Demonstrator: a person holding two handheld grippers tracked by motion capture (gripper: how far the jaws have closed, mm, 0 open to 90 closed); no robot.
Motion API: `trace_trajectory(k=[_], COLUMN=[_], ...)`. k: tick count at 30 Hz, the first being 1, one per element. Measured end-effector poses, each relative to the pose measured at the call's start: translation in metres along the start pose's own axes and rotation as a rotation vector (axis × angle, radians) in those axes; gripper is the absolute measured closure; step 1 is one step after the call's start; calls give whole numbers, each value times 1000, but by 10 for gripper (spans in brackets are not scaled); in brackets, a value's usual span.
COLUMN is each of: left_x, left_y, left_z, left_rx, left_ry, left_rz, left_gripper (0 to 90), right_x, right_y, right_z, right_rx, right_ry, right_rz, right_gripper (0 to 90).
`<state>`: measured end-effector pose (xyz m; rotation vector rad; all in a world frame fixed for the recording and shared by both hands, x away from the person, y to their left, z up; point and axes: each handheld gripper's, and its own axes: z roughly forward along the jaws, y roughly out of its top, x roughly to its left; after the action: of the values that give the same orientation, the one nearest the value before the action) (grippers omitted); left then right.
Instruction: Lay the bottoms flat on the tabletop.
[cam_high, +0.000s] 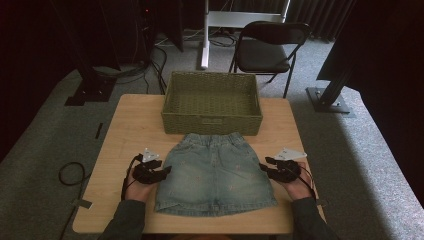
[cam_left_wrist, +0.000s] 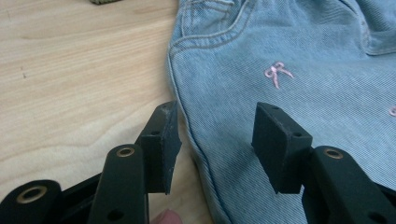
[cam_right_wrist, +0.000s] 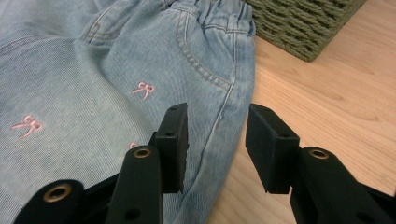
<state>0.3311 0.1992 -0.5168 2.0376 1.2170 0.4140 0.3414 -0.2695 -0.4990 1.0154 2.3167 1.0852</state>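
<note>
Both grippers, left (cam_high: 161, 172) and right (cam_high: 267, 167), we held with jaws parted, each straddling a side seam of the skirt (cam_high: 215, 172) without closing on it. Its pale denim, stitched with small pink bows, lay flat on the wooden table (cam_high: 125, 130), elastic waistband touching the rectangular woven green basket (cam_high: 211, 102) behind it.

A small light-blue denim skirt (cam_high: 215, 172) lies flat on the wooden worktop (cam_high: 127, 130), its gathered elastic waistband turned toward a woven green basket (cam_high: 212, 103) and touching that basket's near wall. Tiny pink embroidered bows dot the fabric, and stitched pocket seams curve below the waistband. The hem flares wide toward the worktop's near edge.
</note>
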Motion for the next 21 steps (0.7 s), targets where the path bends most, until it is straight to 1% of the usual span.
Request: trace_trajectory(k=[3,6,11,16,21], left_x=[-1,-1,-2,-4,-3], left_y=[-4,-8,-13,-15,-16], left_z=[-2,-3,-4,-4,-1], left_rx=[8,11,15,21,31], left_ry=[1,2,3,5,-3], left_rz=[4,-5,-25,-25,-29], left_gripper=[511,508,492,477,471], right_x=[-1,-2,-3,-2,-2], right_y=[0,-1,-3,-2,-2], right_z=[0,-1,0,1,0], right_rx=[-3,-7,-1,-4,-4], right_ry=[2,1,3,8,10], right_rz=[-3,4,3,-2,-6], right_gripper=[578,578,578,578,569])
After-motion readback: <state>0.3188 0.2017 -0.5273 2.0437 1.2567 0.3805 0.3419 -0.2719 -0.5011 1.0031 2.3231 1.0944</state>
